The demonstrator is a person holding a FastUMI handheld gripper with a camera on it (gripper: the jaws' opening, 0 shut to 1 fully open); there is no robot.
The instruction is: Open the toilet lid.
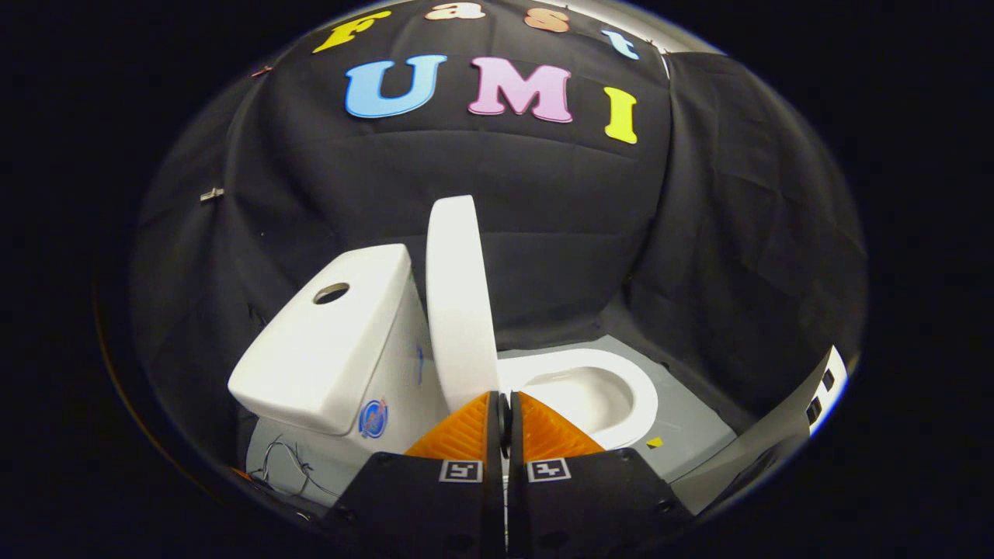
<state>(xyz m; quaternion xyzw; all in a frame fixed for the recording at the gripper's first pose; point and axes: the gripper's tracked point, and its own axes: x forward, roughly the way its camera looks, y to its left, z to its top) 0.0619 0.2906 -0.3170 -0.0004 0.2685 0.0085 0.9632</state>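
A white toilet stands on the floor just beyond my fingers. Its lid (458,303) is raised upright, leaning back toward the tank (334,341). The bowl (613,392) with its seat rim lies uncovered to the right of the lid. My gripper (505,411) sits just in front of the lid's lower edge, its two fingers pressed together with nothing between them. The fingertips overlap the base of the lid in the view; whether they touch it is unclear.
The tank top has a round hole (331,293) and a blue sticker (373,418) on its side. Thin wires (283,458) lie by the tank's base. Grey floor (691,427) spreads right of the bowl, with a small yellow mark (655,442). Black cloth walls enclose the booth.
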